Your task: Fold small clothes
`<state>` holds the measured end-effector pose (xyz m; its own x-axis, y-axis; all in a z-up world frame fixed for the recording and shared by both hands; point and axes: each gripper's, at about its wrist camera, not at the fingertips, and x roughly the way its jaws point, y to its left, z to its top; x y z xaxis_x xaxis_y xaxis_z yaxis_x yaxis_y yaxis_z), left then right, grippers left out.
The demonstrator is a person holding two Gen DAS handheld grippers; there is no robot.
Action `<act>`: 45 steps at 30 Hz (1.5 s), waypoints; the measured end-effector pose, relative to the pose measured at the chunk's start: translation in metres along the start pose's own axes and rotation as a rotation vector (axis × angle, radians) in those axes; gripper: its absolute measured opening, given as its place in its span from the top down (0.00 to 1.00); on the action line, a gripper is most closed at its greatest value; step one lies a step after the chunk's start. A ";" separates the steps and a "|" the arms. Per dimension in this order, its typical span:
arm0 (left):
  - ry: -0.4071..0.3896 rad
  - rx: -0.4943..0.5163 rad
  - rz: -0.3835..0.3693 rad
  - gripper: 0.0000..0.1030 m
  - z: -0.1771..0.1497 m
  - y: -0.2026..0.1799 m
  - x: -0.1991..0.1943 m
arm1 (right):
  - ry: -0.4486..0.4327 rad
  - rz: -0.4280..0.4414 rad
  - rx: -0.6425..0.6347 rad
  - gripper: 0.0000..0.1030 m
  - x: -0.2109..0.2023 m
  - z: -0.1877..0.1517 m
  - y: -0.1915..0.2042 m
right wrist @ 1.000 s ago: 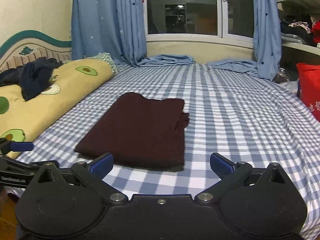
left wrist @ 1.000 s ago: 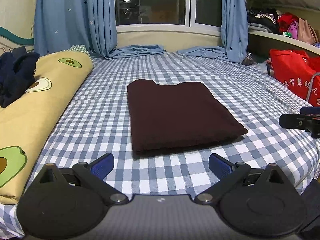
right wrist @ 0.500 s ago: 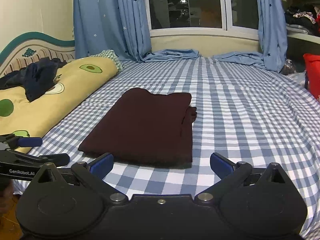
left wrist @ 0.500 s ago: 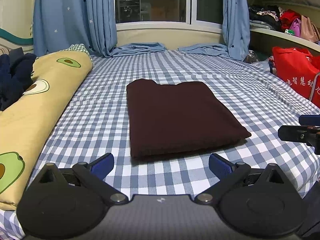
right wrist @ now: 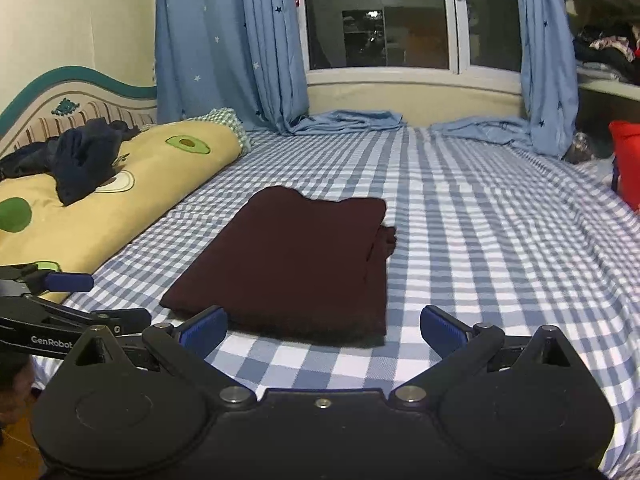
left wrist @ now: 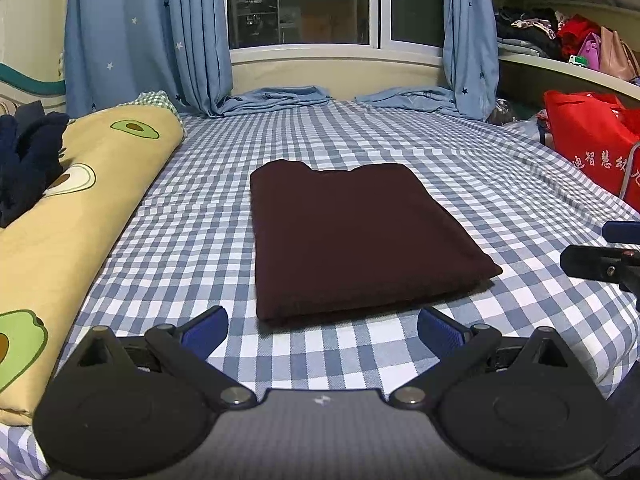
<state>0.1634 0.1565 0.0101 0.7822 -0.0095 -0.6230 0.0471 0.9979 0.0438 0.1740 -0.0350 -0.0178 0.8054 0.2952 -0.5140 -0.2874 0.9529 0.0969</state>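
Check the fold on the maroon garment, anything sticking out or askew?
Mostly tidy: the maroon garment lies flat on the checked sheet. One flaw: a small bunched bit of fabric pokes out past its right edge in the right wrist view. Both grippers are open, clear of it.

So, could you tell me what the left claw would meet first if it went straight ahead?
Probably the near edge of the folded maroon garment on the checked sheet. The open left claw points at it; depth is unclear.
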 end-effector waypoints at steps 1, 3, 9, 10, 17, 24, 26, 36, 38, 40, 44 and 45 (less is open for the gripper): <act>0.005 -0.001 -0.002 0.01 0.000 0.000 0.001 | -0.006 -0.006 0.002 0.01 -0.001 0.000 -0.001; 0.012 0.002 0.001 0.01 0.000 -0.001 0.003 | -0.005 -0.005 0.014 0.01 -0.001 -0.001 -0.003; 0.012 -0.007 0.006 0.01 0.001 -0.001 0.005 | 0.000 -0.002 0.031 0.01 0.000 -0.003 -0.006; 0.012 -0.006 0.010 0.01 0.001 -0.001 0.005 | 0.001 -0.001 0.034 0.01 0.001 -0.003 -0.006; 0.018 -0.002 0.010 0.01 0.001 -0.001 0.008 | -0.003 0.001 0.030 0.01 0.003 -0.002 -0.005; 0.016 -0.005 0.012 0.01 0.002 -0.001 0.008 | -0.004 0.011 0.027 0.01 0.004 0.000 -0.002; 0.016 -0.008 0.012 0.01 0.001 -0.001 0.009 | -0.003 0.012 0.025 0.01 0.005 0.000 -0.002; 0.019 -0.008 0.007 0.01 0.002 -0.001 0.008 | -0.001 0.007 0.036 0.01 0.006 -0.001 -0.003; 0.020 -0.006 0.007 0.01 0.002 -0.001 0.008 | -0.003 0.008 0.037 0.01 0.006 -0.002 -0.003; 0.022 -0.006 0.005 0.01 0.002 -0.002 0.008 | -0.003 0.007 0.037 0.01 0.006 -0.002 -0.003; 0.022 -0.004 0.004 0.01 0.002 -0.002 0.008 | 0.002 0.009 0.041 0.01 0.007 -0.002 -0.004; 0.023 -0.005 0.005 0.01 0.002 -0.002 0.008 | 0.002 0.009 0.041 0.01 0.007 -0.003 -0.005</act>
<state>0.1711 0.1539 0.0067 0.7681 -0.0033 -0.6403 0.0403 0.9983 0.0432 0.1795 -0.0375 -0.0240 0.8016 0.3042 -0.5147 -0.2737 0.9521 0.1363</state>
